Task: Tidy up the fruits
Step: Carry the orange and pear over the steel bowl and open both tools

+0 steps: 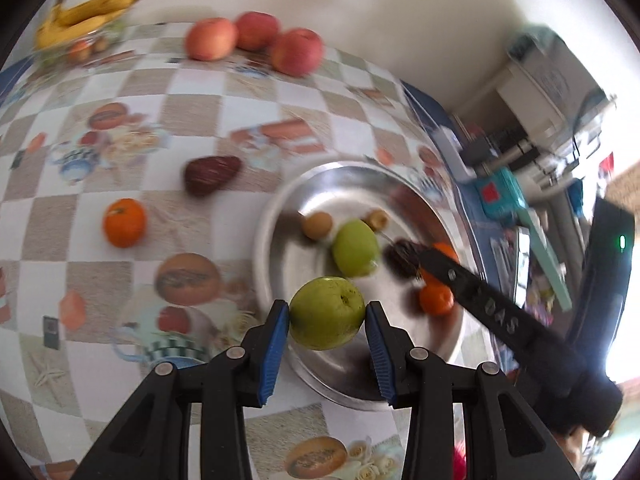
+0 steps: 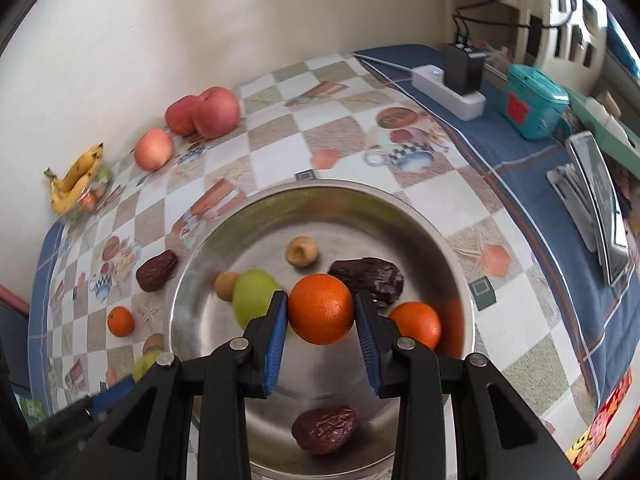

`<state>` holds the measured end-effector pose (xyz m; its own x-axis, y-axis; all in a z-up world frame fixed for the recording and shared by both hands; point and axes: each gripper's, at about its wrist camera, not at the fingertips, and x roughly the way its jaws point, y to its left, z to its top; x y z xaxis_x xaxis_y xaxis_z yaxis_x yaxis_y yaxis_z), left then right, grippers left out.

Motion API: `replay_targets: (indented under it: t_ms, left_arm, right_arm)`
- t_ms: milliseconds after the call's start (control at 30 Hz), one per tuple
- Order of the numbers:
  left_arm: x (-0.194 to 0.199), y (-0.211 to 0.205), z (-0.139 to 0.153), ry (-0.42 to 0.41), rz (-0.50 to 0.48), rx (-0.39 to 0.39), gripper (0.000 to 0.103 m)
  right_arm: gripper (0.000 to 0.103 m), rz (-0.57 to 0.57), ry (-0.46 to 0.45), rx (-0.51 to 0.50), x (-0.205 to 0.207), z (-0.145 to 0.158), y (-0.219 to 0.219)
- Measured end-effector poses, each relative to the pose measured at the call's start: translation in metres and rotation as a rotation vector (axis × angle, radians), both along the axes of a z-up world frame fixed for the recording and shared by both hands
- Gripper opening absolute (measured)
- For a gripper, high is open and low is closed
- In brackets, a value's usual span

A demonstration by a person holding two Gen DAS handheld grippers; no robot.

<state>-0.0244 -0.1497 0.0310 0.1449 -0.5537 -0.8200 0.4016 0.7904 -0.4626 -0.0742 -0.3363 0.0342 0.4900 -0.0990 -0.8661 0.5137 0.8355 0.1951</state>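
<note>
My left gripper (image 1: 327, 314) is shut on a green apple (image 1: 327, 312), held over the near rim of the steel plate (image 1: 280, 216). My right gripper (image 2: 321, 308) is shut on an orange (image 2: 321, 308) above the steel plate (image 2: 400, 216). In the plate lie a second green apple (image 2: 250, 296), another orange (image 2: 416, 322), two dark dates (image 2: 372, 274) (image 2: 325, 428) and two small brown fruits (image 2: 302, 251). On the cloth outside it sit an orange (image 1: 124, 222), a date (image 1: 212, 174) and three red apples (image 1: 256, 38).
Bananas (image 1: 86, 14) rest over a glass bowl at the far left by the wall. A white power strip (image 2: 448, 86), a teal box (image 2: 536, 102) and a tablet (image 2: 596, 200) lie on the blue cloth at right. The checked tablecloth (image 1: 192, 112) covers the table.
</note>
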Motion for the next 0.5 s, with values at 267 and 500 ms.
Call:
replay_targets:
  t_ms: [267, 500]
  left_arm:
    - [0.005, 0.006, -0.002, -0.007, 0.012, 0.017, 0.044]
    - [0.017, 0.026, -0.010, -0.012, 0.099, 0.115, 0.068]
  right_arm:
    - [0.037, 0.014, 0.018, 0.003, 0.006, -0.003, 0.006]
    - [0.037, 0.028, 0.019, 0.002, 0.010, -0.003, 0.013]
